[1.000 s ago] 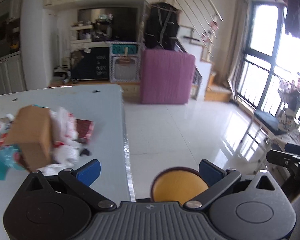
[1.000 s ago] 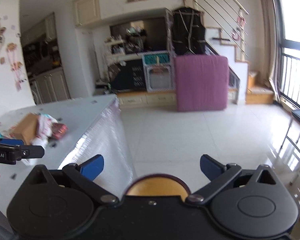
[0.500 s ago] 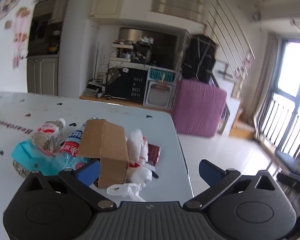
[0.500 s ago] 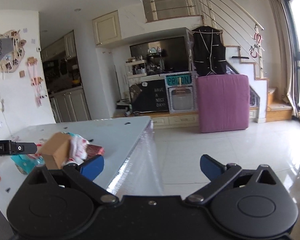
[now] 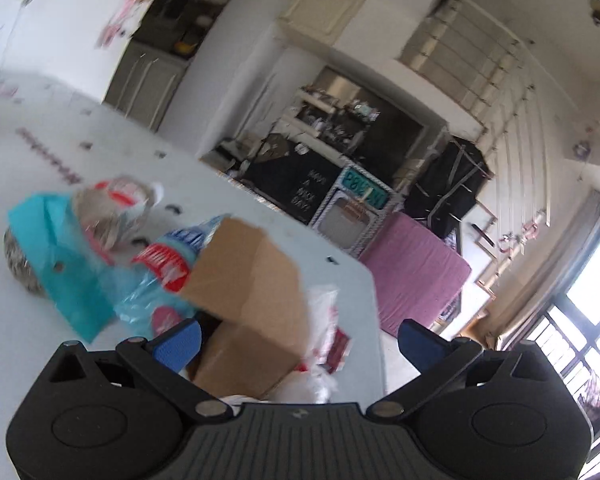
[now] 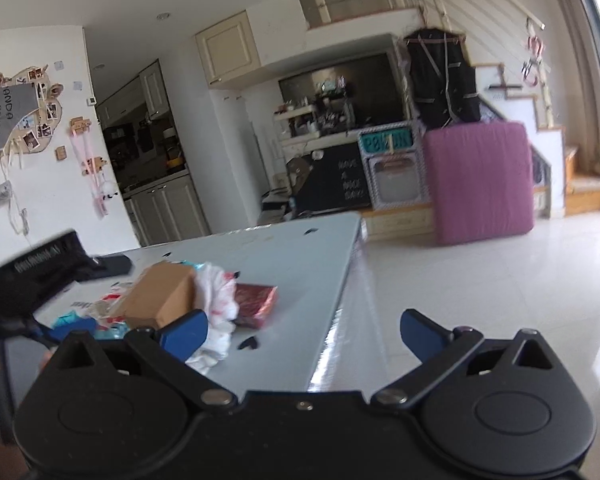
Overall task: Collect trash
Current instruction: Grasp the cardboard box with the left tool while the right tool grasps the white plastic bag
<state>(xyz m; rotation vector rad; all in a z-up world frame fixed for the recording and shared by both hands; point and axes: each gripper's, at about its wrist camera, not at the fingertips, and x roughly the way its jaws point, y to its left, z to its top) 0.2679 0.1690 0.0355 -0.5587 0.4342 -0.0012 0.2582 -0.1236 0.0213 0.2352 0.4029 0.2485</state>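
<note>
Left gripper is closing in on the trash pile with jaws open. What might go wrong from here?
1. The cardboard box looks wide next to the left gripper; its open jaws may slip off or shove it.
2. The red packet and white plastic bag lie toward the table edge; a push could send them to the floor.
3. The left view is blurred, so aim is uncertain.

Purple mattress [image 6: 480, 182] leans upright beside staircase [image 6: 580, 168].
</note>
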